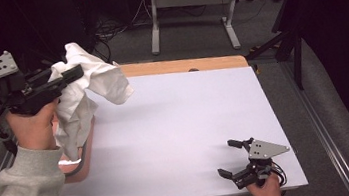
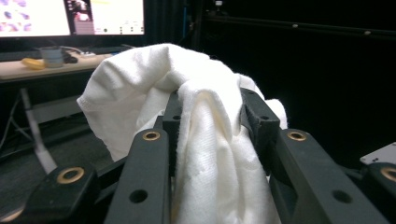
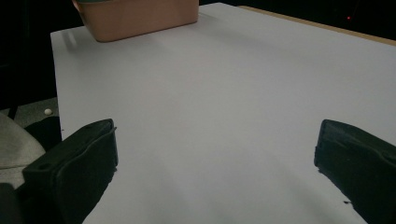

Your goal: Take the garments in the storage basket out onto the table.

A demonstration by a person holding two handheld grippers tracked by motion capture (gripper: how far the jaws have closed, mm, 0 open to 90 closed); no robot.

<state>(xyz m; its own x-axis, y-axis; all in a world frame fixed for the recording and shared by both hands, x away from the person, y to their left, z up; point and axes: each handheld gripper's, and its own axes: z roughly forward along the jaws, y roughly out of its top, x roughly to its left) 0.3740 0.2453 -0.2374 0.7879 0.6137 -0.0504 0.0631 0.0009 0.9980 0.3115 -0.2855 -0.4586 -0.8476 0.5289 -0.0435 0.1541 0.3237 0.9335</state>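
A white cloth (image 1: 91, 85) hangs in the air over the table's left side, pinched in my left gripper (image 1: 74, 73), which is held high. In the left gripper view the cloth (image 2: 205, 135) bunches between the two black jaws, with my left gripper (image 2: 210, 105) shut on it, and drapes over them. Its lower end drops toward a pink basin (image 1: 83, 162) at the table's left edge. My right gripper (image 1: 230, 157) rests low near the front right corner, open, with nothing between its fingers (image 3: 79, 161).
The white table (image 1: 186, 127) spreads bare between the two hands. The pink basin (image 3: 140, 18) stands at the far end in the right gripper view. A wooden strip (image 1: 183, 65) runs along the table's back edge. Desk legs and cables stand on the floor behind.
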